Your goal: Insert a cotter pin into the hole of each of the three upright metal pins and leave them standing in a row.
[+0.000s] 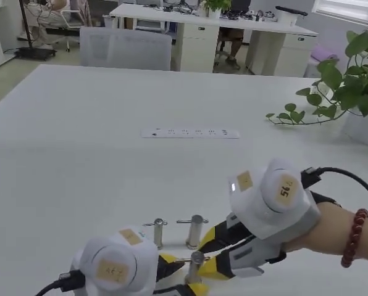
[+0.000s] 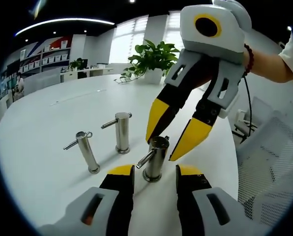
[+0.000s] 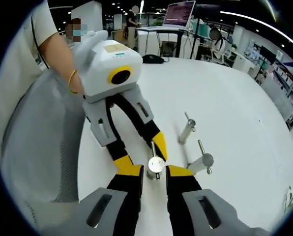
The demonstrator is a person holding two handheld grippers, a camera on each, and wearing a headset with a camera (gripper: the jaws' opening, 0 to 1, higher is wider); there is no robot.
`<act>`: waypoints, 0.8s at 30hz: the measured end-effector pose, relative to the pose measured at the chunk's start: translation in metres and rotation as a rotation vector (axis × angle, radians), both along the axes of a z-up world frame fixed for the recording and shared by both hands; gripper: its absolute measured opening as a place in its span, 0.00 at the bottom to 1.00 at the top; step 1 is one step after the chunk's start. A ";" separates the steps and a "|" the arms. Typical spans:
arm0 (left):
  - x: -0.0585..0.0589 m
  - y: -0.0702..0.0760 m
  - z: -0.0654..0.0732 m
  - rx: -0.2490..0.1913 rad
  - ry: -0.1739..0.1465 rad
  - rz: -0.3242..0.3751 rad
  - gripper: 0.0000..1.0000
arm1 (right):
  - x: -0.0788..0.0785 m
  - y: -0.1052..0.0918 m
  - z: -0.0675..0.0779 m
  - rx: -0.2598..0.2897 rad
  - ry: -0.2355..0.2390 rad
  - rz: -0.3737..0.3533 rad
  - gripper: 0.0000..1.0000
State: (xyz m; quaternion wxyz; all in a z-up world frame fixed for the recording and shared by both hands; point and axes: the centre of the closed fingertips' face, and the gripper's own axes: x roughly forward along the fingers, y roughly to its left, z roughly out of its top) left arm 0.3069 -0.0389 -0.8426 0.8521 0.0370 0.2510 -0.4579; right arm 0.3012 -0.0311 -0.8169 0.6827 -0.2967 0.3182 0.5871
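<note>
Surface: a white workbench in an open office, with desks and chairs behind it.
Left gripper: the left gripper is lowest in the head view. Its jaws are apart and hold nothing, with the yellow tips either side of the foot of the nearest pin.
Nearest pin: the nearest pin stands upright on the bench, long axis vertical, straight ahead of the left jaws and between the two grippers.
Cotter pin: a cotter pin sits crosswise in the upper part of that pin, lying roughly level. In the right gripper view its free end points toward the left gripper.
Right gripper: the right gripper comes in from the opposite side with its jaws spread, straddling the pin's head.
Key relation: both grippers are equally close. The left faces the cotter's free end, so it looks better placed to seat it while the right steadies the head.
Other pins: the middle pin and the third pin stand just beyond, each with a cotter through it. The nearest pin seems out of line with them.
Unclear: whether any tip touches metal, and how far the cotter has passed through.
Far: a power strip and a plant, well apart from the work.
</note>
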 end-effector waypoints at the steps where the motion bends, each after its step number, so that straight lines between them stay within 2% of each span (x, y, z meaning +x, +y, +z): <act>1: 0.000 0.001 0.000 0.002 -0.002 0.002 0.33 | 0.000 0.001 0.000 0.002 0.001 -0.002 0.20; 15: -0.001 0.010 0.005 0.001 0.011 0.025 0.39 | 0.005 0.007 -0.010 0.029 -0.002 -0.032 0.17; 24: -0.010 0.018 0.010 0.010 0.014 0.014 0.44 | 0.004 0.008 -0.010 0.045 -0.006 -0.015 0.15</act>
